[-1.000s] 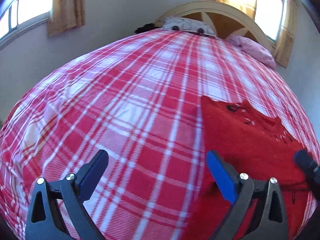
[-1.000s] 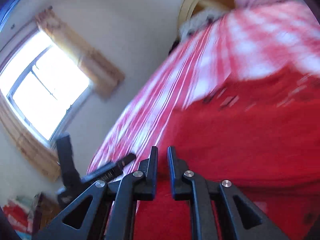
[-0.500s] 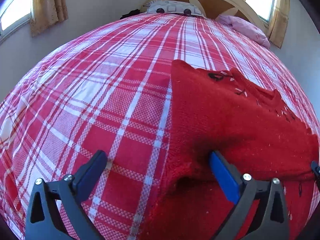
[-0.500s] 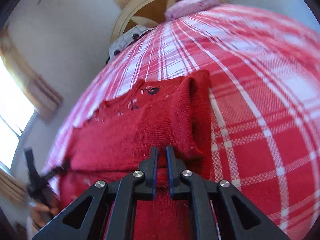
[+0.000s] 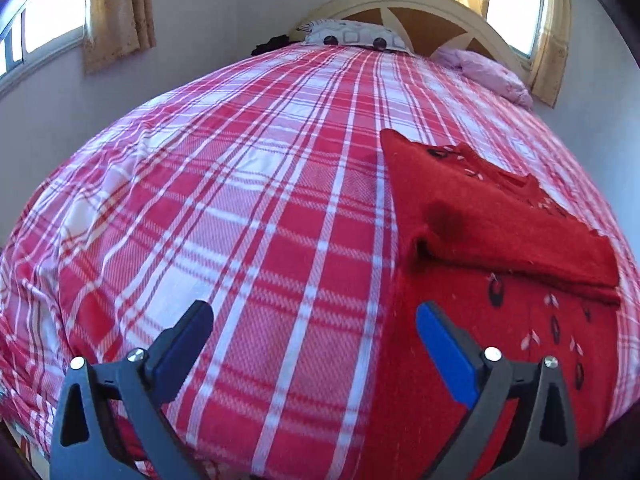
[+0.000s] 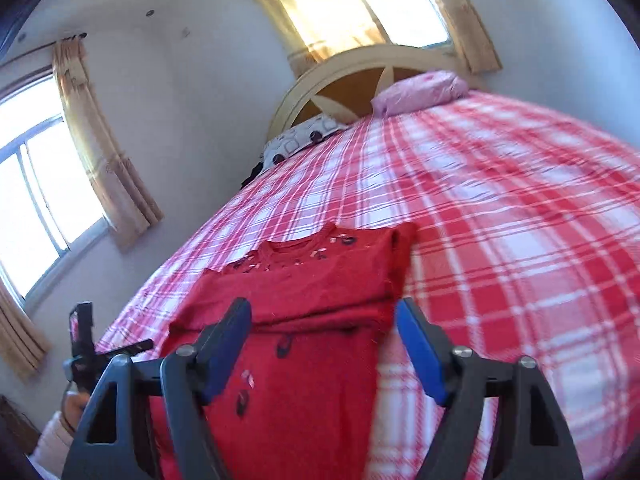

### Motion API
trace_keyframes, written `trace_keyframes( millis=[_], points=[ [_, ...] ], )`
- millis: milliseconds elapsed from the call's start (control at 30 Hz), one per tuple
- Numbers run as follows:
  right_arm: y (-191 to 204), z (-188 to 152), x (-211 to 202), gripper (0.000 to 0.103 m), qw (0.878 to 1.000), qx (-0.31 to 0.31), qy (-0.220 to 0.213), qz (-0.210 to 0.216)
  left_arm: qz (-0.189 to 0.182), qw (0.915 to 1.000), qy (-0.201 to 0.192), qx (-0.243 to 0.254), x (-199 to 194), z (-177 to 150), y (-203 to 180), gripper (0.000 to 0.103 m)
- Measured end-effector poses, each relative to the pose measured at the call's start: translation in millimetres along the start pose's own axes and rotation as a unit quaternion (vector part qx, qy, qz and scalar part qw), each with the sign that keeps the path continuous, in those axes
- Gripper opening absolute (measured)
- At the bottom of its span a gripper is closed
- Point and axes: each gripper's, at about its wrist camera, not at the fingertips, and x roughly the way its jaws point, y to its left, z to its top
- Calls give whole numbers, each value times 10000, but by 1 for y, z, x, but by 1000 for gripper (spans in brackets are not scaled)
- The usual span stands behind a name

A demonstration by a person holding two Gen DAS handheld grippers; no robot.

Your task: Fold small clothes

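Note:
A small red knitted top [image 5: 500, 240] with dark and pale flower marks lies on the red and white plaid bedspread [image 5: 260, 220]. Its far part is folded back over the near part, with the fold edge across the middle; it also shows in the right wrist view [image 6: 304, 304]. My left gripper [image 5: 316, 340] is open and empty, above the bedspread at the top's left edge. My right gripper [image 6: 324, 340] is open and empty, just above the top's near part. The left gripper also shows in the right wrist view [image 6: 92, 352] at far left.
A patterned pillow [image 5: 352, 34] and a pink pillow [image 5: 488, 76] lie at the cream headboard [image 5: 424, 4]. Windows with yellow curtains [image 5: 116, 12] stand at left and behind the headboard. The near bed edge runs below the grippers.
My right gripper has opened and let go of the red top, leaving it folded over. Both grippers have pulled back and up from the garment.

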Motion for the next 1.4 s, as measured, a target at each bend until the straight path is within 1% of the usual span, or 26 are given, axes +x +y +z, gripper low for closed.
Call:
trace_keyframes(
  millis=[67,200,300,367,433,467,500,533,567,600,633,700,767,800,833,867,933,967,1000,1067,1200,1267,1400],
  points=[
    [-6,-9,-12,76,9998,-26,79,-203,-113,9999,-41,28,-6,-6,2,103],
    [-23,-25,-24,75,9989,219,253,-326,-175,9994,-164,268,-17,-16,0,103],
    [-31,-41,-33,75,9981,341,397,-311,-168,9971,-140,731,-24,-19,-8,103],
    [-27,-52,-39,75,9979,266,506,-316,-143,9933,-150,1136,-30,-26,-14,103],
    [-21,-61,-44,75,9973,150,658,-302,-282,9881,-69,1511,-34,-35,-19,103],
    [-15,-67,-48,75,9964,22,792,-313,-336,9838,-18,1761,-38,-44,-22,103],
    [-11,-71,-51,75,9955,-80,877,-342,-370,9817,18,1870,-39,-49,-22,103],
    [-8,-77,-54,75,9945,-185,970,-356,-462,9768,112,2088,-42,-60,-22,103],
    [-2,-85,-58,75,9926,-339,1097,-397,-500,9741,143,2203,-44,-68,-21,103],
    [1,-91,-62,71,9911,-461,1165,-457,-507,9721,149,2286,-47,-75,-19,103],
    [3,-97,-65,63,9895,-569,1233,-502,-518,9714,173,2311,-49,-83,-15,103],
    [1,-112,-70,57,9870,-529,1439,-474,-724,9752,431,2048,-48,-97,-2,103],
    [-5,-126,-72,57,9856,-280,1613,-418,-1053,9787,765,1589,-46,-113,14,103],
    [-8,-133,-71,57,9842,-188,1702,-445,-1154,9808,836,1328,-45,-121,21,103],
    [-11,-139,-70,57,9825,-83,1801,-471,-1198,9820,855,1187,-45,-126,25,103],
    [-14,-144,-67,57,9809,63,1894,-445,-1254,9819,963,1042,-42,-129,26,103],
    [-17,-152,-62,57,9777,337,2048,-316,-1282,9794,1135,1073,-39,-128,18,103],
    [-18,-155,-59,57,9759,422,2120,-286,-1289,9799,1063,1093,-41,-127,13,103],
    [-17,-158,-56,57,9749,411,2164,-320,-1299,9801,976,1142,-44,-127,9,103],
    [-16,-164,-52,57,9729,380,2253,-343,-1286,9785,957,1298,-47,-133,0,103],
    [-13,-172,-46,57,9693,429,2402,-295,-1116,9732,1119,1669,-42,-146,-18,103],
    [-11,-174,-45,57,9695,374,2401,-333,-1159,9708,1258,1684,-38,-153,-23,103],
    [-6,-166,-48,57,9747,202,2181,-442,-1273,9684,1475,1556,-30,-160,-31,103]
  ],
)
